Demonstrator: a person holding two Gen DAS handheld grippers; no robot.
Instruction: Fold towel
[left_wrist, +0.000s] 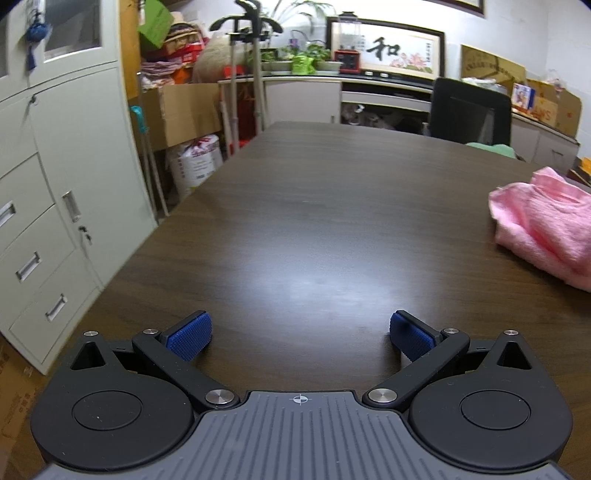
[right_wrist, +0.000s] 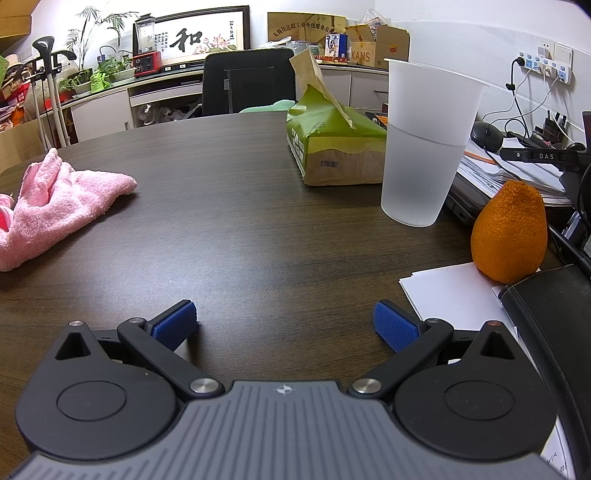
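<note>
Towel: a pink towel lies crumpled in a loose heap on the dark wood tabletop; in the left wrist view it sits at the far right, running out of the picture.
Left tool: the left tool is spread wide with nothing between its blue pads, low over bare tabletop, well apart from the towel.
Right tool: the right tool is also spread wide and holds nothing; the towel lies ahead and to its left.
Open room: a broad bare stretch of wood lies ahead of both tools.
Left edge: the tabletop's left edge runs beside a pale cabinet.
Far edge: a black chair stands behind the far edge.
Right side: crowded. A green tissue pack, a frosted plastic cup, an orange and white paper sit there, with the orange touching the paper's far corner.
</note>
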